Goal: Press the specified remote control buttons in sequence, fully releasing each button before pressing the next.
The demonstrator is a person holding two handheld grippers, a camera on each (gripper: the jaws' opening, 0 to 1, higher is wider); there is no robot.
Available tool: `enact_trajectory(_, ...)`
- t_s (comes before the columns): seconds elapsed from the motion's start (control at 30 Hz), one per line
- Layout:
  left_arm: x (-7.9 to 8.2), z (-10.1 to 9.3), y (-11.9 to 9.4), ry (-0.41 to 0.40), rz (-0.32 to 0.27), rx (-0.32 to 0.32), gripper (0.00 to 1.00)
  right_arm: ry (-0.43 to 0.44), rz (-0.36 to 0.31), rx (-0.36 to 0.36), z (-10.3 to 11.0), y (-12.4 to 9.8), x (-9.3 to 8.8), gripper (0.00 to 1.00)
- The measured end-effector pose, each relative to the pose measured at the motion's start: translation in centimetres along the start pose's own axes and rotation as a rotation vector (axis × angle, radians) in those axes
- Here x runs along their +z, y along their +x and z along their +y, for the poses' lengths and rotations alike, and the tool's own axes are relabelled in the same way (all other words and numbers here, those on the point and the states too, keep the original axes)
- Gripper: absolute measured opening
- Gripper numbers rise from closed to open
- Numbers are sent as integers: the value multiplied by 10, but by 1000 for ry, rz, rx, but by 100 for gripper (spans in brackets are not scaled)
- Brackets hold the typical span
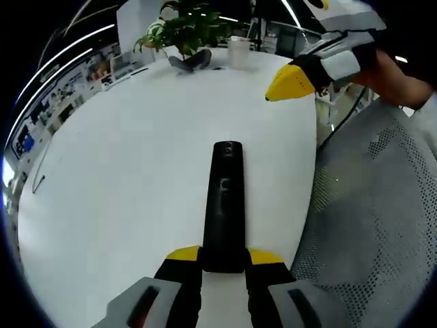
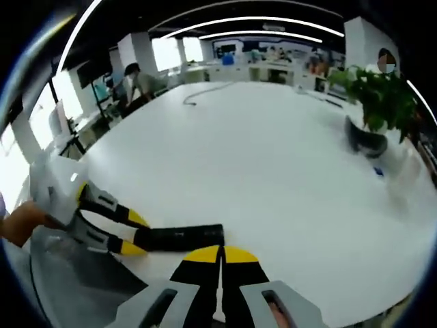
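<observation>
Remote [image 1: 225, 205] pinched by left hand-held gripper [image 1: 224, 257]; right hand-held gripper [image 2: 220, 253] closed; plant [image 1: 186, 29], possibly cup [image 1: 239, 51] beyond.

The left gripper [image 1: 224, 262] clamps the near end of a black remote [image 1: 224, 205] between its yellow-tipped jaws, the remote lying flat on a white table [image 1: 123, 178] and pointing away from the camera. The right gripper [image 1: 295, 82] enters from the upper right above the table, jaws together at a yellow tip, well apart from the remote. At the table's far edge stand a plant [image 1: 184, 31] and a white cup [image 1: 239, 51], and a grey mesh chair [image 1: 375, 205] sits right of the table.
</observation>
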State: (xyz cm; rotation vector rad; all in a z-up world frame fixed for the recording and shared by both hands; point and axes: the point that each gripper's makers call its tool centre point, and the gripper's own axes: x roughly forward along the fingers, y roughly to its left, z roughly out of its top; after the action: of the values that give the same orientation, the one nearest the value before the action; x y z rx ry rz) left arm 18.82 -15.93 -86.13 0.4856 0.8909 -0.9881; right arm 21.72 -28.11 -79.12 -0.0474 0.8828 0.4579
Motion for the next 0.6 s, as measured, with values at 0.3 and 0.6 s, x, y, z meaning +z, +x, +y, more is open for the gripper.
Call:
enact_trajectory(0.3,6,-25,2,38,-80,-94,23,51,72,11,1,2,-9,0)
enact_trajectory(0.6,4,-24,1,75,-153,-101,23,141,159,111,2,24,-14,0)
